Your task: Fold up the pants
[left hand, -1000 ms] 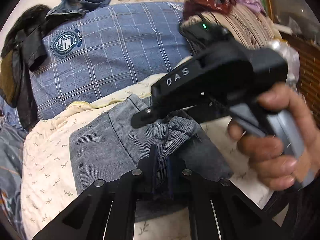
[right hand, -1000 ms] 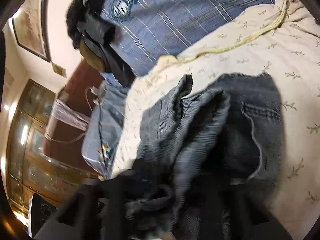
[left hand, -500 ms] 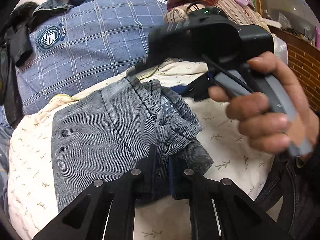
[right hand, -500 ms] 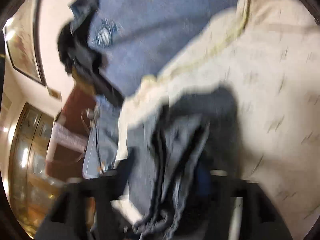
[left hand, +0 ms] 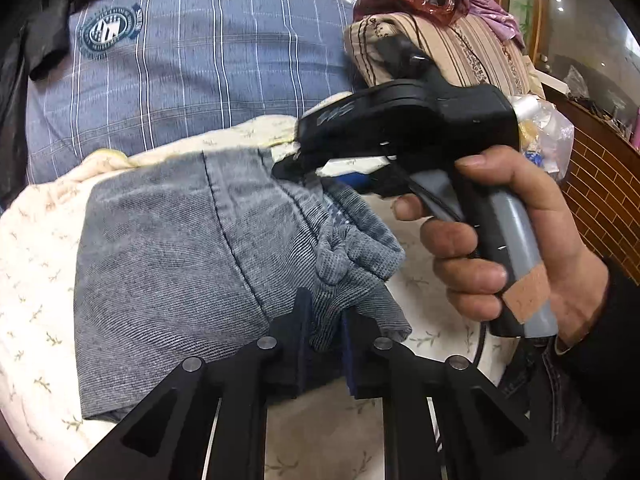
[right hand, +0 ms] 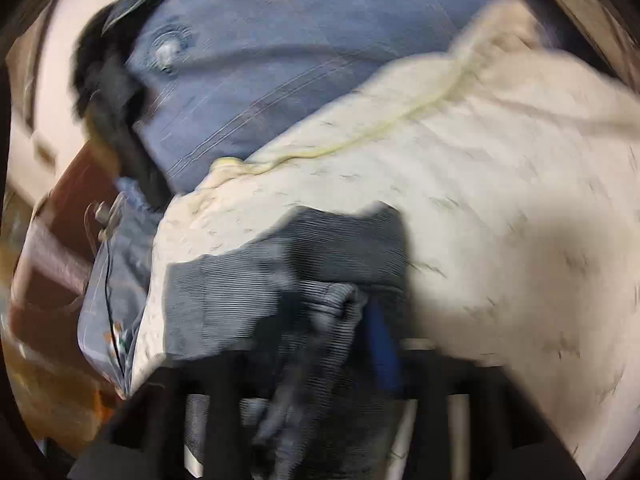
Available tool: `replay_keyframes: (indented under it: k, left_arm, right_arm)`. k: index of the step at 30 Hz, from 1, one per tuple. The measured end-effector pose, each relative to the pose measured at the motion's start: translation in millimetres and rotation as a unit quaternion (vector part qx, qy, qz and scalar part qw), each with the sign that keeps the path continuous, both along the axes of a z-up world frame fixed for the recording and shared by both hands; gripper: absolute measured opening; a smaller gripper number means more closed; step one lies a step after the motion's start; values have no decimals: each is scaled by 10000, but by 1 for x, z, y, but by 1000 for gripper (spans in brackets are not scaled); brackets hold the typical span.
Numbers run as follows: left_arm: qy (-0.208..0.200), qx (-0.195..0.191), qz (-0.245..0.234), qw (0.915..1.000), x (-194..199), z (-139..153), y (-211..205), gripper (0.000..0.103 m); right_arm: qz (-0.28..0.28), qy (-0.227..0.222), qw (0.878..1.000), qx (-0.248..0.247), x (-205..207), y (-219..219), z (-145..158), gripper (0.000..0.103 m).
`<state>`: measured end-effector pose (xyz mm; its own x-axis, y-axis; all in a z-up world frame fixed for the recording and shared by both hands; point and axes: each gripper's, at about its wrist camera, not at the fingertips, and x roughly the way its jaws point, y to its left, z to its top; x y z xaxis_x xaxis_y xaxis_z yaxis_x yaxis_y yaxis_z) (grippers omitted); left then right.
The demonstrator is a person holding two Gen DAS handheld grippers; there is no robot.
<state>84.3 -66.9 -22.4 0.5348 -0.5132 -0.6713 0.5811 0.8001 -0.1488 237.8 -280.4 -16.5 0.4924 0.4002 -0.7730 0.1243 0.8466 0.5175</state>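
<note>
step: pants (left hand: 168,264) folded over on the bed (left hand: 36,248), laying them down
left tool (left hand: 326,338): jaws just easing apart, bunched waistband between them
right tool (left hand: 304,168): too blurred, can't tell
next: probably let go beside the pants, smooth flat

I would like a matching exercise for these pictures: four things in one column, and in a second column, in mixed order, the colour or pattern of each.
Things:
1. pants
2. quilt
3. pillow with round badge
4. wall at far right

Colours or patterns:
A. blue with thin pale check lines
B. reddish-brown brick
C. grey ribbed cloth
D. cream with small leaf sprigs

Pairs: 1-C, 2-D, 3-A, 4-B
</note>
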Motion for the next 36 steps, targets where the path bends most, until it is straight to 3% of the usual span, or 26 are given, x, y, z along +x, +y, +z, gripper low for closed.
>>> replay_keyframes:
  k: [2,4,5,8,13,14,18,19,20,21,25,28,29,32,34,36]
  left_arm:
    - [162,-286,-64,9994,1,14,9,32]
    - [311,-777,-117,9964,7,22,22,48]
    - [404,-1043,-94,9937,4,25,30,50]
    - [575,-1348,-19,9892,0,24,44,52]
    - [337,-982,450,9936,2,12,48,50]
    - [274,-919,459,9943,-1,12,47,50]
    - [-93,-495,424,9978,-10,8,30,50]
    - [-180,-313,452,9983,-13,5,24,48]
    - [-205,-225,441,9986,-13,2,21,29]
    - [-93,-215,371,9990,-11,1,17,18]
    - [155,-648,239,9975,-8,11,29,8]
    - [199,-702,250,9970,-3,12,34,6]
    - [308,-699,233,9968,-2,8,34,6]
    - [362,-672,191,9969,4,5,32,6]
    - [363,-685,180,9968,11,5,32,6]
    - [428,-747,176,9961,15,4,34,6]
  right_arm:
    - [-19,-253,9985,494,-10,-12,17,58]
    - [-23,-669,9965,493,-26,-17,45,64]
    - [18,-774,9957,502,-33,-18,52,64]
    - [388,-978,9913,788,-53,-5,63,61]
    - [785,-671,9926,637,-60,24,50,54]
    - [792,-590,9936,549,-58,28,47,46]
    - [941,-402,9947,43,-59,46,43,36]
    - [977,-281,9947,-147,-58,49,40,15]
    - [1049,-128,9938,-341,-59,52,36,10]
    - [1091,-135,9930,-430,-62,53,38,9]
    - [1215,-283,9906,-568,-72,56,54,8]
    - [1327,-210,9892,-589,-73,56,49,19]
    - [1287,-182,9900,-549,-70,52,46,33]
    - [971,-366,9944,-214,-64,38,61,57]
    - [840,-557,9946,-240,-54,32,74,66]
    - [722,-545,9954,-319,-29,27,74,66]
